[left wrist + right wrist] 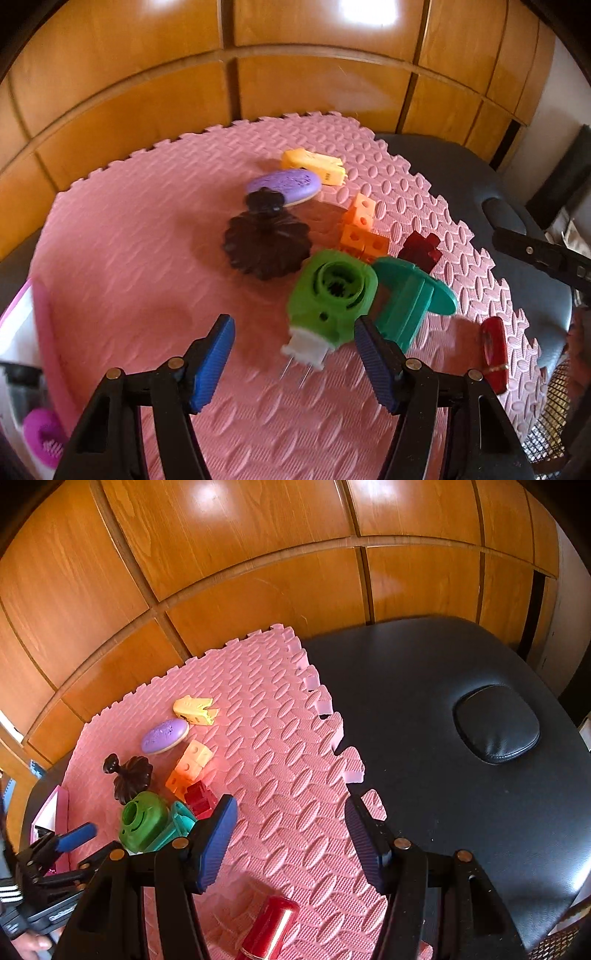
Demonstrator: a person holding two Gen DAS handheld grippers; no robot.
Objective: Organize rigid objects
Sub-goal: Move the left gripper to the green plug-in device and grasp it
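Small rigid objects lie on a pink foam mat (147,258). My left gripper (295,365) is open and empty, just short of a green round punch (332,299) with a white end. Beside it lie a teal piece (410,302), a dark brown fluted lid (266,247), orange cubes (360,229), a dark red block (421,249), a purple oval (284,184) and a yellow piece (314,164). My right gripper (290,842) is open and empty above the mat (288,757). A red cylinder (271,928) lies under it; in the left wrist view it (493,354) lies at the mat's right edge.
A pink-rimmed white bin (22,332) stands left of the mat and holds a magenta object (42,435). The mat lies on a black padded table (461,757) with an oval cushion (496,723). Wooden wall panels (258,572) rise behind. The left gripper (74,838) shows in the right wrist view.
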